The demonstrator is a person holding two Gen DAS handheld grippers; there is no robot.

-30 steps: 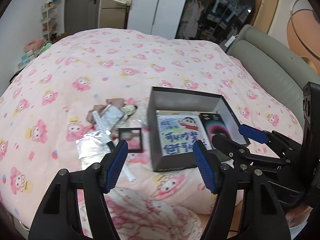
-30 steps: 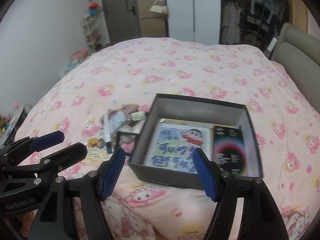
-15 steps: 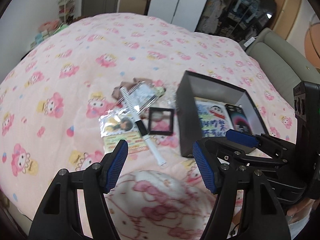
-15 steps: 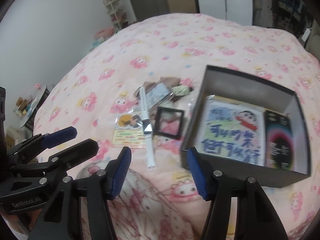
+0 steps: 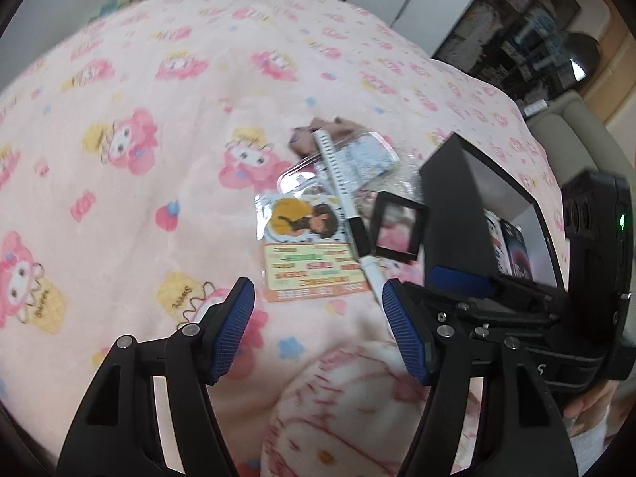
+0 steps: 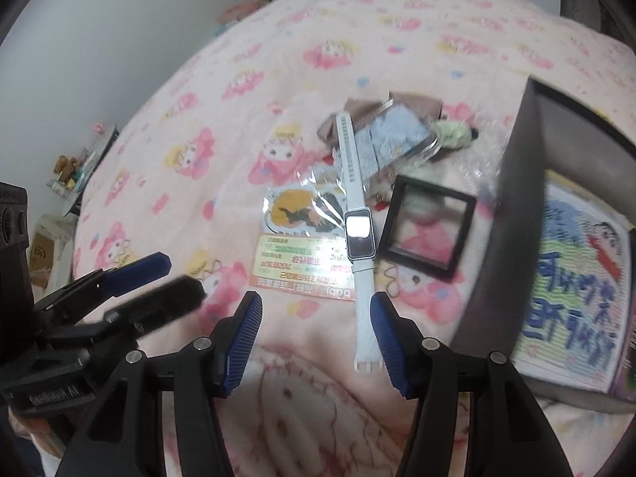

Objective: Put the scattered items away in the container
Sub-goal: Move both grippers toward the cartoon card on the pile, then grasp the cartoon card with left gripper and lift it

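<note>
A white smartwatch (image 6: 357, 234) lies across a sleeved sticker card (image 6: 302, 246) on the pink bedspread. A black square frame (image 6: 427, 230) sits to its right, and a clear pouch (image 6: 393, 139) lies behind it. The dark open box (image 6: 516, 198) stands at the right with a cartoon card (image 6: 572, 278) inside. My right gripper (image 6: 316, 304) hovers over the card's near edge, its jaws closing. The watch strap's end lies just inside its right finger, unpressed. My left gripper (image 5: 318, 294) hangs before the card (image 5: 310, 254) and watch (image 5: 349, 214), jaws closing on nothing.
A small green item (image 6: 453, 133) and a brown cloth (image 6: 357, 109) lie behind the pouch. A pink patterned bulge of cloth (image 5: 357, 397) rises under both grippers. A grey headboard (image 5: 576, 139) stands beyond the box (image 5: 453, 206). A hand (image 5: 588, 397) holds the right gripper.
Both grippers have dropped and swung left, from over the box to over the scattered items. The box has slid to the right edge of both views. Both jaws have narrowed.
</note>
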